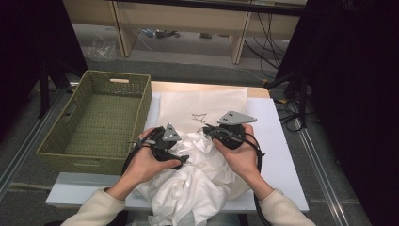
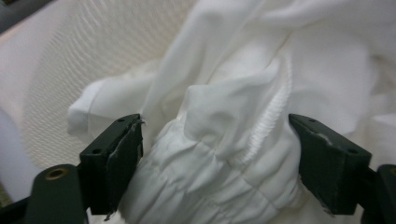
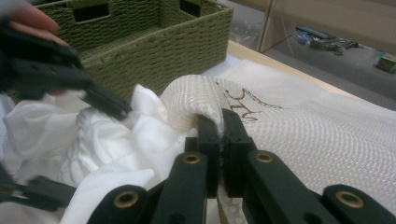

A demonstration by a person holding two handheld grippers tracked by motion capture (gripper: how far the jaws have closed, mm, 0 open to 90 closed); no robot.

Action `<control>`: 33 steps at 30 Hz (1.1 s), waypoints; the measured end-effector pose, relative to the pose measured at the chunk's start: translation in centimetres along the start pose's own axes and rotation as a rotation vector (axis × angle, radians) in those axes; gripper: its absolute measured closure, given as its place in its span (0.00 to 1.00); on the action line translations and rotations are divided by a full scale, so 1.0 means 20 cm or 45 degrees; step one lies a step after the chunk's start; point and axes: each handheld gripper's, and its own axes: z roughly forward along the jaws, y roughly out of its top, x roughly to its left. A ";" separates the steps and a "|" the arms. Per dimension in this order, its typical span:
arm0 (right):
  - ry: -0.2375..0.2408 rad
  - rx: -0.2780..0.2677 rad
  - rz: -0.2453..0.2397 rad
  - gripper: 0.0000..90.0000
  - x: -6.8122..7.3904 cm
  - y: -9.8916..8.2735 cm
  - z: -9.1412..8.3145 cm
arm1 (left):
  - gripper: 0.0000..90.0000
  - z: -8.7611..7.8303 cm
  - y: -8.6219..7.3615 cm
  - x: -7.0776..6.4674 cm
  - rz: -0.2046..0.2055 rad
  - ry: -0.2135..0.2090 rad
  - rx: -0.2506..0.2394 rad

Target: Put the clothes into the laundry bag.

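At the near middle of the table (image 1: 282, 141), your two claws meet over a crumpled white garment (image 1: 197, 183) that spills off the six o'clock edge. Your left claw (image 2: 215, 154) stands apart, its jaws wide on either side of a gathered, elastic-stitched fold of the garment, pads not pressing it. Your right claw (image 3: 222, 140) is clamped together on the rim of a cream mesh laundry bag (image 3: 299, 126), lifting that edge into a hump just beside the garment. The bag lies flat toward twelve o'clock. A green woven basket (image 1: 94, 117) sits at nine o'clock.
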 end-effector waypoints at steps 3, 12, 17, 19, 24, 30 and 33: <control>-0.009 -0.012 -0.021 0.99 0.00 0.00 0.01 | 0.34 0.06 -0.01 0.00 -0.005 -0.044 0.041; 0.009 0.005 0.006 0.99 -0.02 -0.02 0.01 | 0.80 0.01 0.07 -0.09 -0.004 -0.109 -0.022; 0.001 -0.009 -0.018 0.99 -0.02 -0.01 0.02 | 0.87 -0.07 0.14 -0.14 -0.027 -0.141 -0.150; 0.013 -0.019 -0.021 0.99 -0.01 -0.01 0.02 | 0.87 -0.09 0.17 -0.16 -0.012 -0.118 -0.194; 0.033 -0.021 -0.021 0.99 0.03 0.01 0.00 | 0.87 0.11 0.21 -0.16 -0.062 -0.047 -0.185; 0.064 0.028 -0.006 0.99 0.04 -0.01 0.02 | 0.75 0.23 0.16 -0.10 -0.136 -0.139 -0.174; 0.019 0.010 0.001 0.99 -0.02 -0.02 0.02 | 0.45 0.16 0.15 -0.09 -0.047 -0.124 -0.203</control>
